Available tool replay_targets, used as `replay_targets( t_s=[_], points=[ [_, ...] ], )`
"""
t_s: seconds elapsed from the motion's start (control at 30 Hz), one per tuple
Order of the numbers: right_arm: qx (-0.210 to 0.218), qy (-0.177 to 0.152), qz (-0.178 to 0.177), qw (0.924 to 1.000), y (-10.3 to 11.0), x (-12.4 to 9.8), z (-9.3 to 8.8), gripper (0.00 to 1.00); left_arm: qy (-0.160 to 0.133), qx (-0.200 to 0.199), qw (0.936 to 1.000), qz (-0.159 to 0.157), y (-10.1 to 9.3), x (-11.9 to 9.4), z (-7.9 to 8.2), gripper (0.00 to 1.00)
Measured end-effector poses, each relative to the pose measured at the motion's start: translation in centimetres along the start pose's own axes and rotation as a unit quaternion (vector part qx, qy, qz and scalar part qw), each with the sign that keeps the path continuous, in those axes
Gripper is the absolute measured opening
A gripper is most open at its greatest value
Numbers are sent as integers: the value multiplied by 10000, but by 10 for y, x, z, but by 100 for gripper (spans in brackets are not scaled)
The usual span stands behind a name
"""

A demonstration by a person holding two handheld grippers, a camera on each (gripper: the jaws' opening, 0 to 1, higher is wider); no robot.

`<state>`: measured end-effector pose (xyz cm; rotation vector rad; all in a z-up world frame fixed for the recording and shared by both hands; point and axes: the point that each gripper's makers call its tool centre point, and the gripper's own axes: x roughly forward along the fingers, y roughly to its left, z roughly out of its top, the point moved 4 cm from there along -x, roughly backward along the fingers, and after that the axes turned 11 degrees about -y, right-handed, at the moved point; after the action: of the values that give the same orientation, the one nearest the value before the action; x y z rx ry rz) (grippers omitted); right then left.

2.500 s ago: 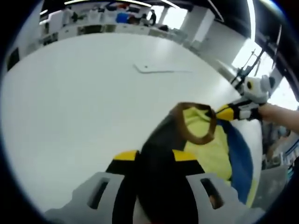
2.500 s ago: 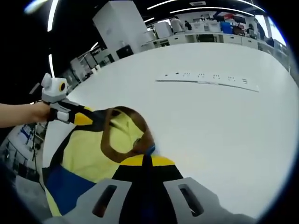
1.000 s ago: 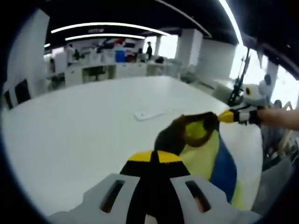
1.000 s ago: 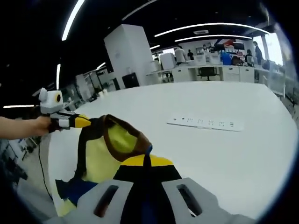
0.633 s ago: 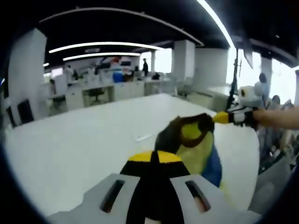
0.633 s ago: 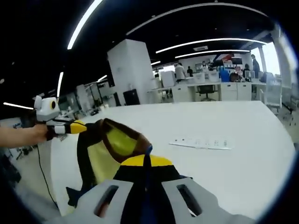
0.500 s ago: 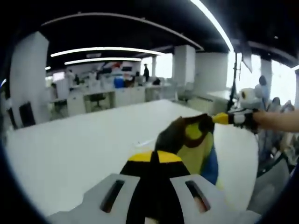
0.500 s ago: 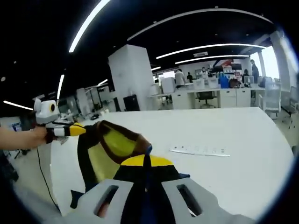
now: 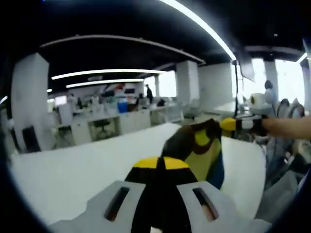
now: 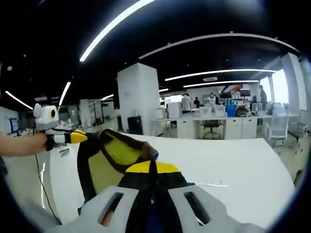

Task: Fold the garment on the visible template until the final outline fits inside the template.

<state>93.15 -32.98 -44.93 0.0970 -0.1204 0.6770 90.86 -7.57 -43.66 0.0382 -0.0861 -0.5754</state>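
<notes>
both hand-held grippers clamp garment (image 9: 197,148) above white table (image 9: 63,174).

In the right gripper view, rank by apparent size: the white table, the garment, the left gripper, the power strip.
Largest to smallest as seen:
1. white table
2. garment, hanging from both grippers
3. left gripper
4. power strip, a thin sliver

The garment is much nearer the camera than most of the table, so this ranking shows apparent size only.
</notes>
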Motion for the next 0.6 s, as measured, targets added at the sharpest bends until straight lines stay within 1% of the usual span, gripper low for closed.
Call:
replay_targets(
  t_s=[0.1,0.23,0.33,0.4,0.6],
  points=[
    [-66,-150,-42,9999,3,-4,16,1,-133,77,9999,-22,-6,-4,14,0],
    [-148,-349,-107,9992,6,-9,34,1,-275,129,9995,-74,-15,-8,28,0],
    [-240,-561,-185,9980,7,-16,53,1,-408,199,9989,-102,-21,-12,40,0],
    [-273,-635,-204,9974,9,-20,60,1,-507,233,9984,-116,-25,-15,49,0],
    [-493,-974,-264,9937,16,-35,93,1,-835,302,9959,-181,-41,-25,78,0]
  ],
)
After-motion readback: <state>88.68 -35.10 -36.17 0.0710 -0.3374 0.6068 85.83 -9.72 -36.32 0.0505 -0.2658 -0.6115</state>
